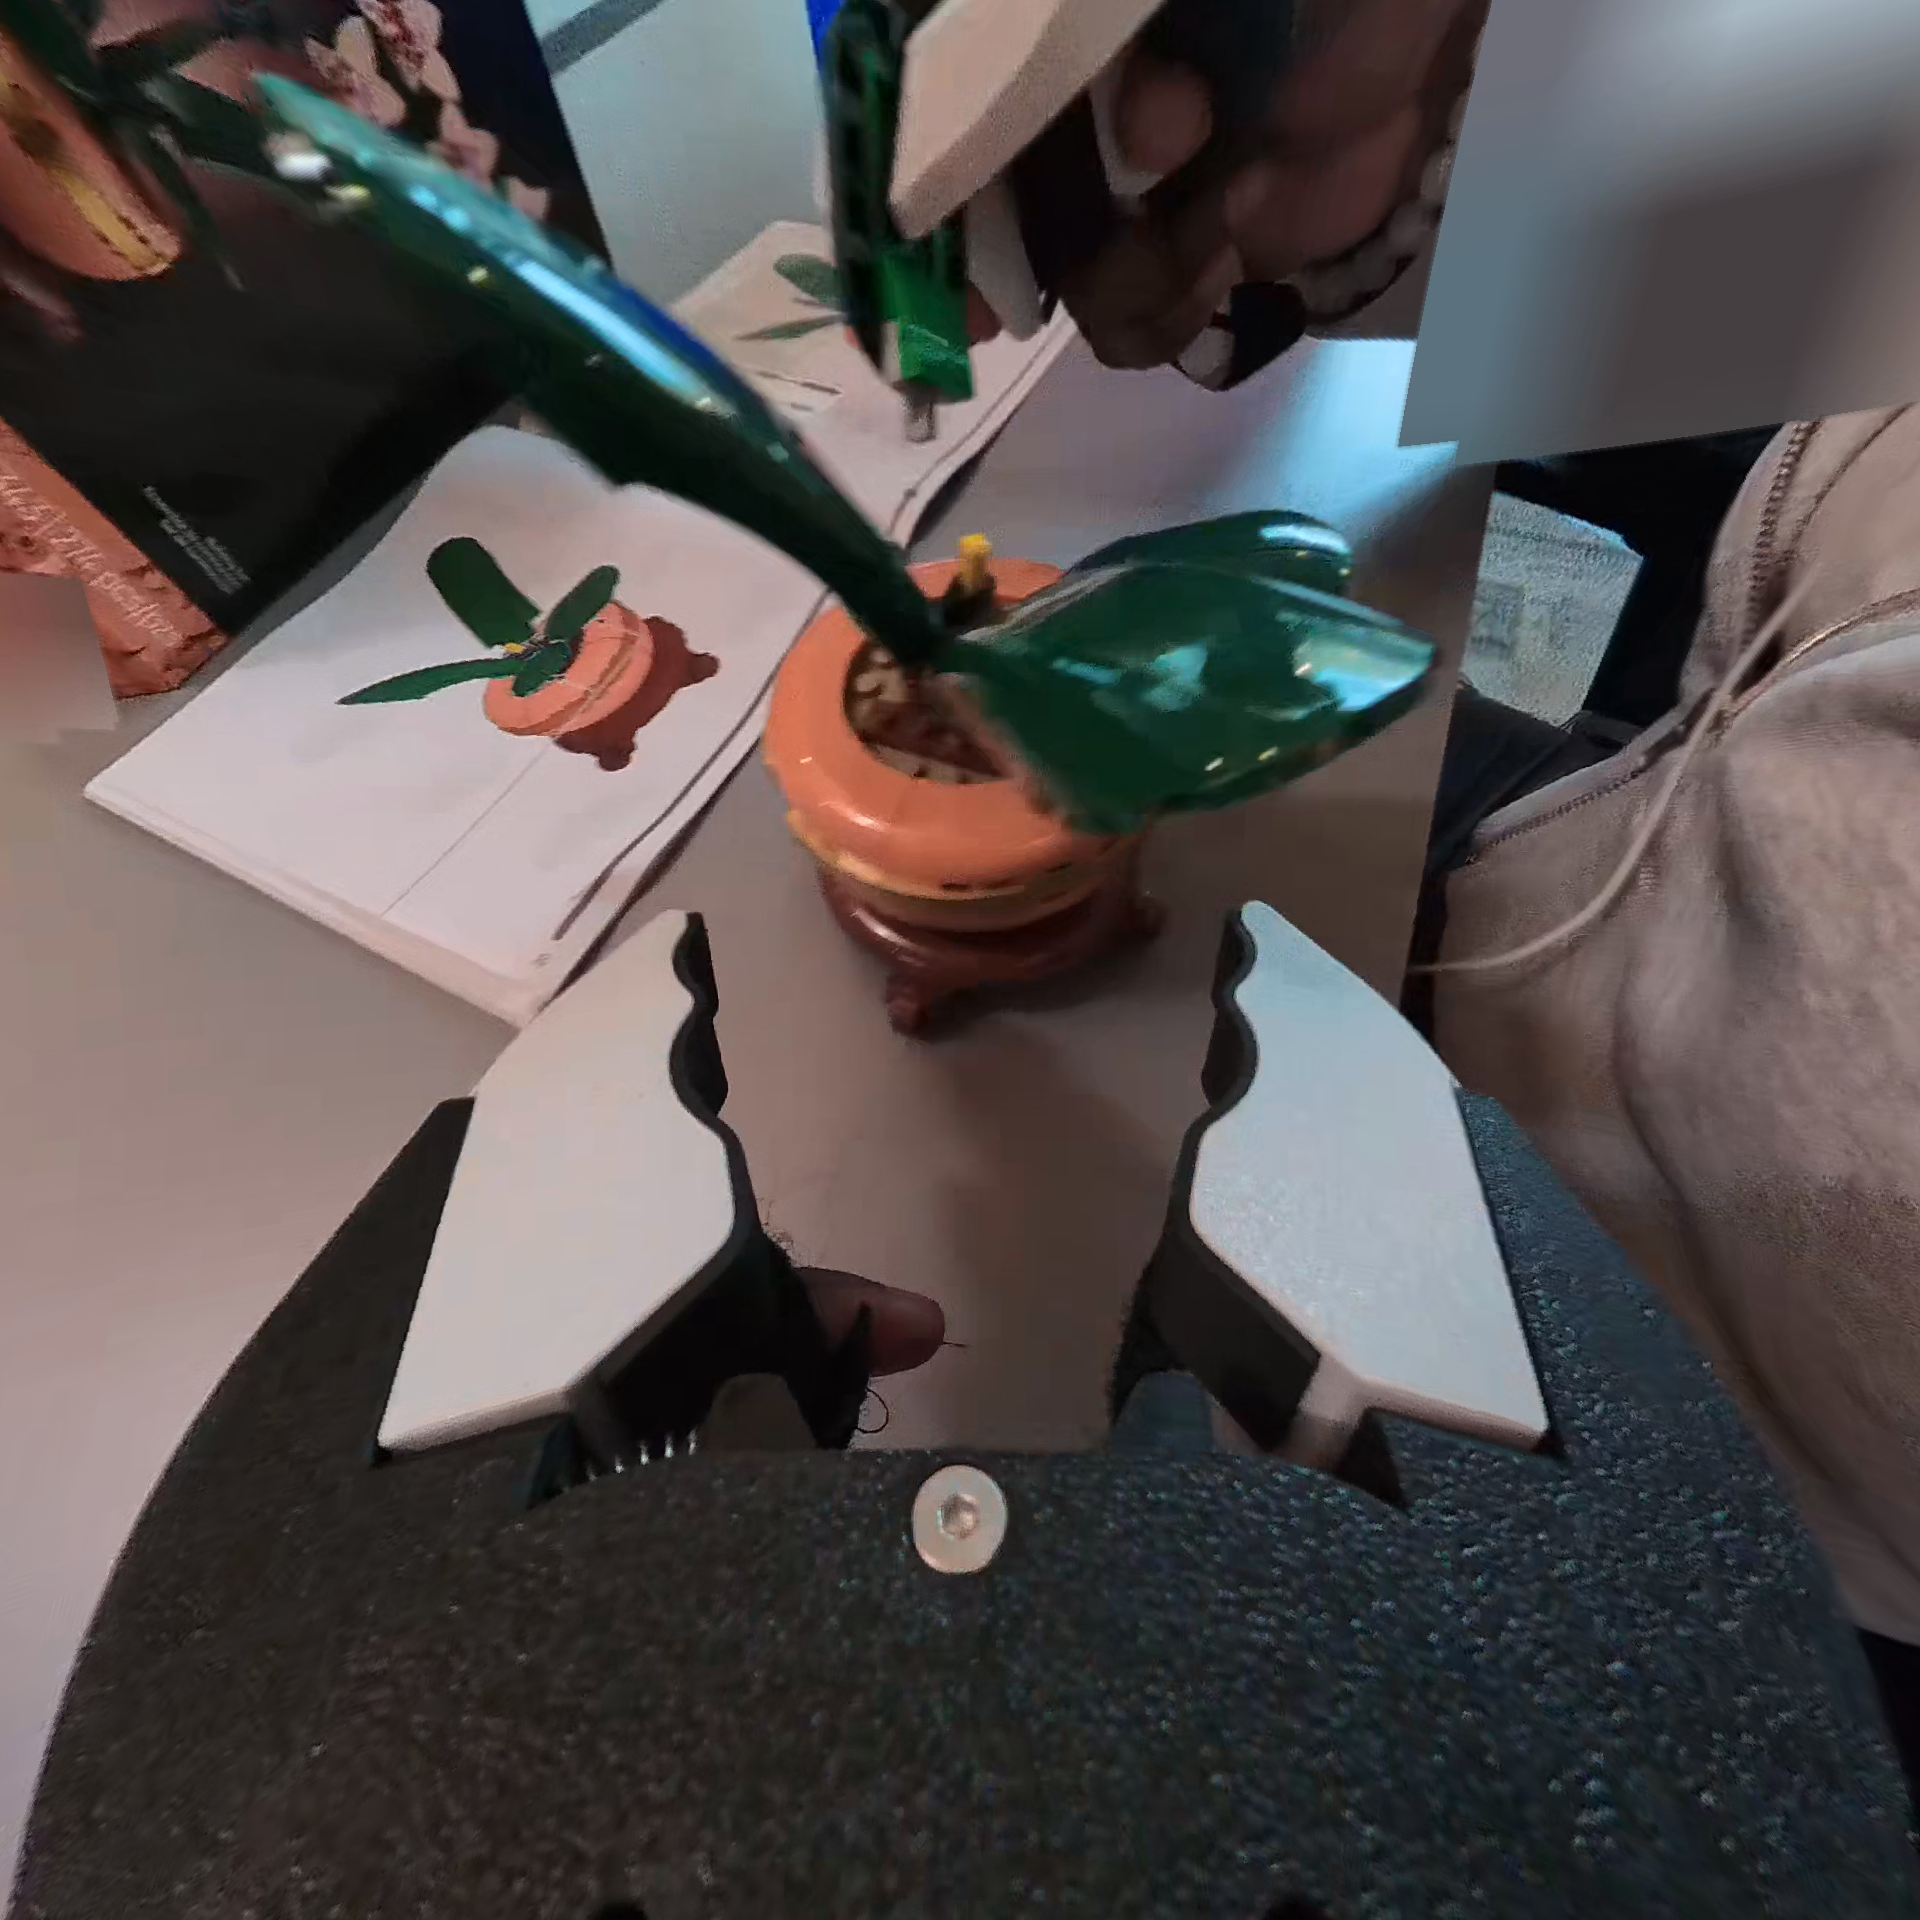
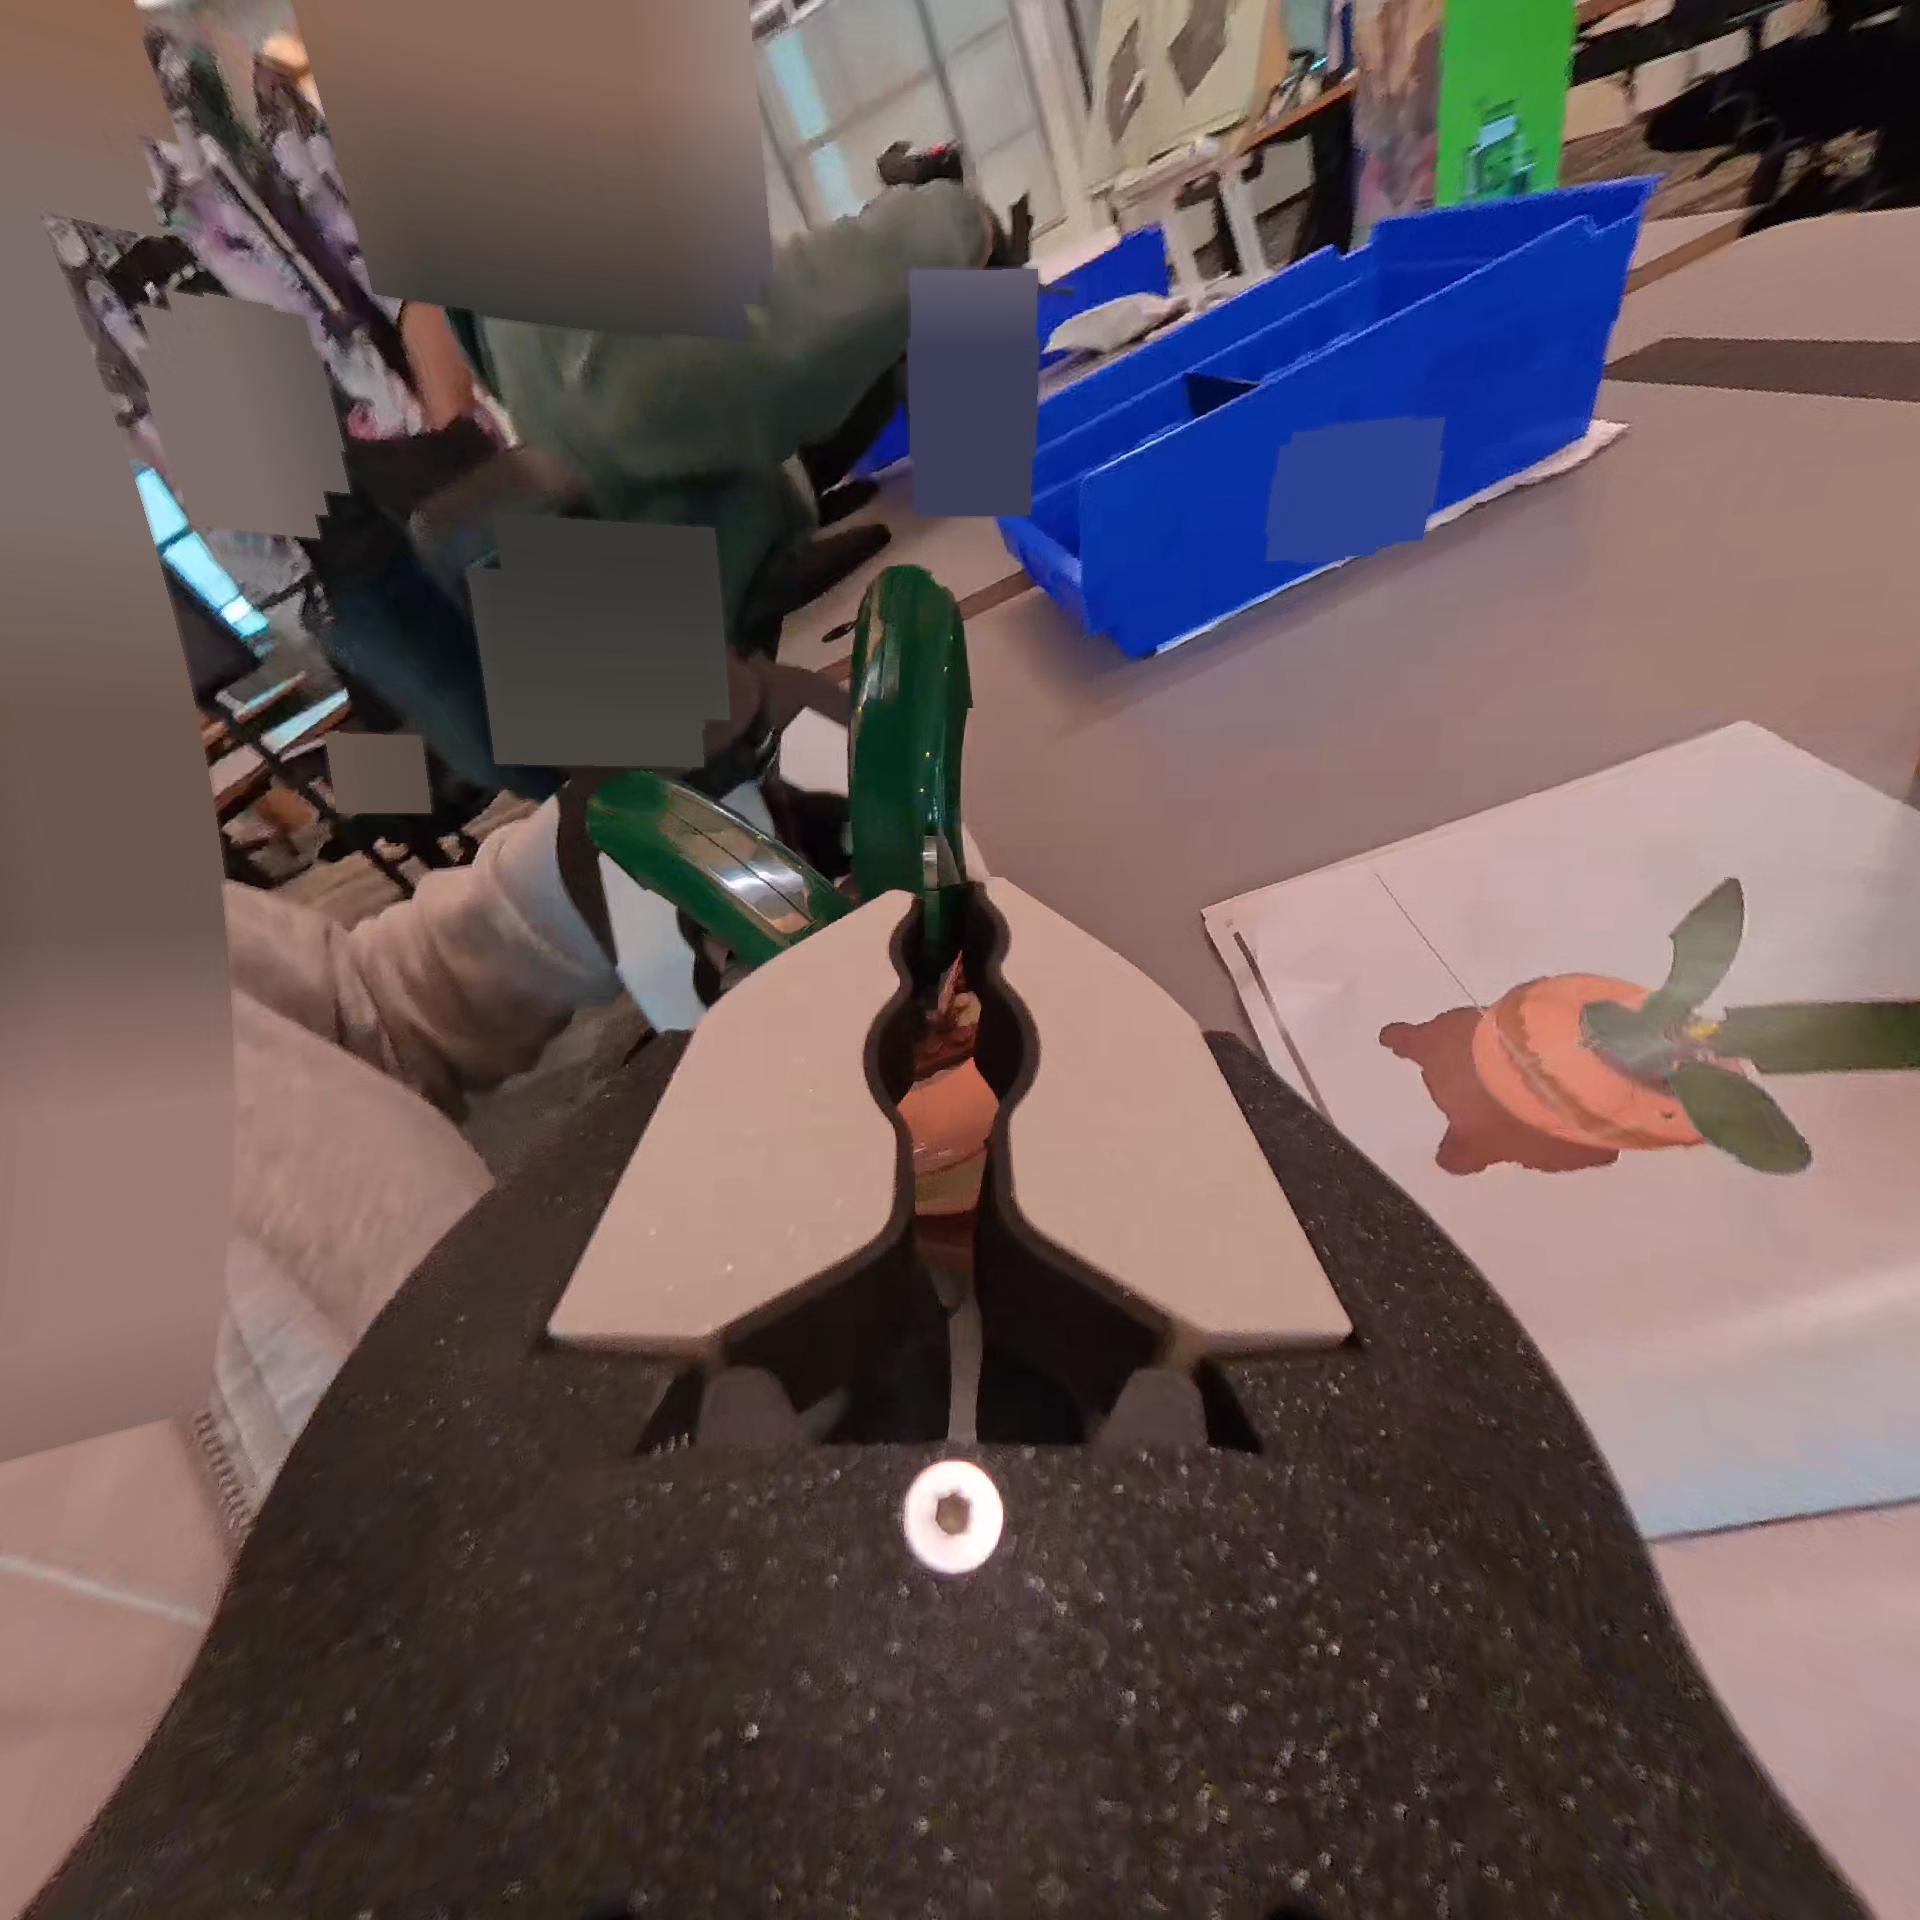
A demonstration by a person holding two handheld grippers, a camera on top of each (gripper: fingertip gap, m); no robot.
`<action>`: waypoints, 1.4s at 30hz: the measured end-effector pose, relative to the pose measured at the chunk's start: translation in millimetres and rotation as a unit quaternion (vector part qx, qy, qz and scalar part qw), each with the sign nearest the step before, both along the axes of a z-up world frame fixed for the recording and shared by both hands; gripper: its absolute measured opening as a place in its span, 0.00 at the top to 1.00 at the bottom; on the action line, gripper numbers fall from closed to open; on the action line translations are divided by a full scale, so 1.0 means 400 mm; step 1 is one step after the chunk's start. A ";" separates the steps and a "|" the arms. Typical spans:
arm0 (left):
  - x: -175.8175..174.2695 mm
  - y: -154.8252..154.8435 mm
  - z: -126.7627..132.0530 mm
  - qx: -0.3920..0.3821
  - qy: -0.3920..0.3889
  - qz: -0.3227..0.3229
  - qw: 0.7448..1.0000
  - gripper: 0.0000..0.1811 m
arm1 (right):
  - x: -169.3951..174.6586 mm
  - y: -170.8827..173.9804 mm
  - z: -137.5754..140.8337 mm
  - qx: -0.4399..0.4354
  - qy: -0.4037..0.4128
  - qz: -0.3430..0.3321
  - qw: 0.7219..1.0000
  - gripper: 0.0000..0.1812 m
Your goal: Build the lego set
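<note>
Jaws of right gripper (image 2: 951,935) clamp green leaf piece (image 2: 902,727).

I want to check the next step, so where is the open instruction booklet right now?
In the left wrist view the instruction booklet lies open on the grey table, left of the orange pot; in the right wrist view it is at the right, below the blue bins.

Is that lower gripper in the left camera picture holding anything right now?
No. The left gripper is open, with only bare grey table between its fingers; the orange pot stands beyond them.
</note>
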State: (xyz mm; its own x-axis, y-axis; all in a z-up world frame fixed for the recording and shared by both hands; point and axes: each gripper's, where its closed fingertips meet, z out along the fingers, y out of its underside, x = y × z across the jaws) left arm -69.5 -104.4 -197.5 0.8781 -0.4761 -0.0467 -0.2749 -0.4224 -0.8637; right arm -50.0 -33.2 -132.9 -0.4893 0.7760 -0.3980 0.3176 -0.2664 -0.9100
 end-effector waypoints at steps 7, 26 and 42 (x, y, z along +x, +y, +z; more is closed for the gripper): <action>0.032 0.037 -0.011 0.008 -0.009 -0.007 1.000 0.56 | 0.024 -0.011 -0.018 -0.016 -0.003 -0.012 1.000 0.97; 0.089 0.127 -0.006 -0.002 -0.076 -0.381 0.921 0.63 | 0.174 -0.041 -0.055 0.338 0.199 0.351 0.850 0.97; 0.083 0.144 -0.016 0.065 -0.012 0.065 0.996 0.42 | 0.087 0.106 -0.111 0.441 0.167 0.174 0.865 0.97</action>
State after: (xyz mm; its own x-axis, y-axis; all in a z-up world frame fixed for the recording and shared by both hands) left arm -36.3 -46.8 -204.0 0.9339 -0.3488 -0.0787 -0.2038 -0.3384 -0.9187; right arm -15.0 9.1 -177.3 -0.7277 0.4890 0.4810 -0.0799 0.6361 -0.7675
